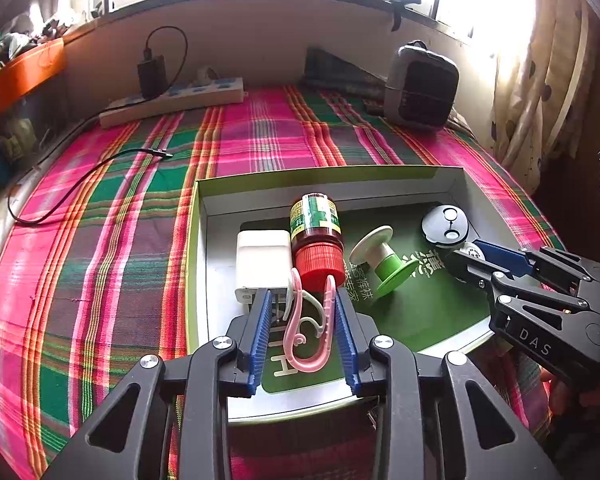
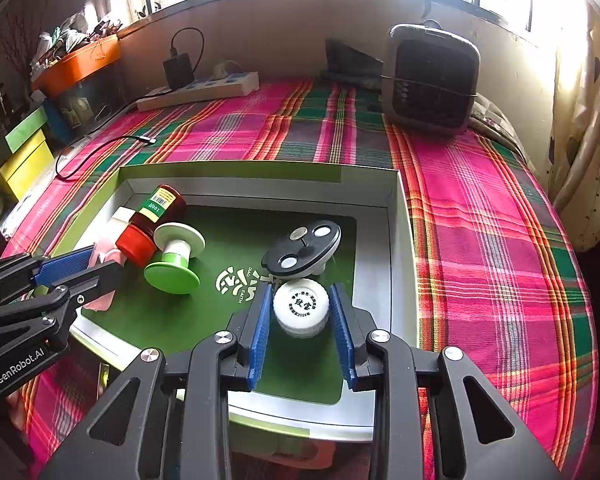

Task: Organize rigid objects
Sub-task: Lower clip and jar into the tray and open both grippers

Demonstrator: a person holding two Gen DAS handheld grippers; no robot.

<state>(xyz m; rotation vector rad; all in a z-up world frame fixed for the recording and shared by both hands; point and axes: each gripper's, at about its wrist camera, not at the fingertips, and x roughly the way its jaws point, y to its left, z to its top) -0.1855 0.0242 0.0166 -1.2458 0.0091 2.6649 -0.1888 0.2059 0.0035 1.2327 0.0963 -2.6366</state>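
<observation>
1. Writing: the right gripper shows "DAS" on its body in the left view; the left gripper shows "GenRobot.AI" in the right view. The tray has a green floor with white Chinese characters and the word "FAITH". The bottle has a green label with "100" and a barcode. The white cap carries Chinese print too small to read beyond "2028".
2. Count in the tray: one bottle with a red lid, one white charger, one green-and-white spool, one black disc with three round spots, one white cap, one pink hook.
3. Left jaws stand at medium width with the pink hook between the pads, close to both; whether they pinch it I cannot tell. The hook lies at the tray's 7 o'clock, just below the bottle's lid.
4. Right jaws stand narrow around the white cap, at 5 o'clock in the tray, just below the disc; contact cannot be told.
5. The tray sits on a plaid cloth. Beyond it: one power strip at 11 o'clock, one heater at 1 o'clock, one loose cable.
</observation>
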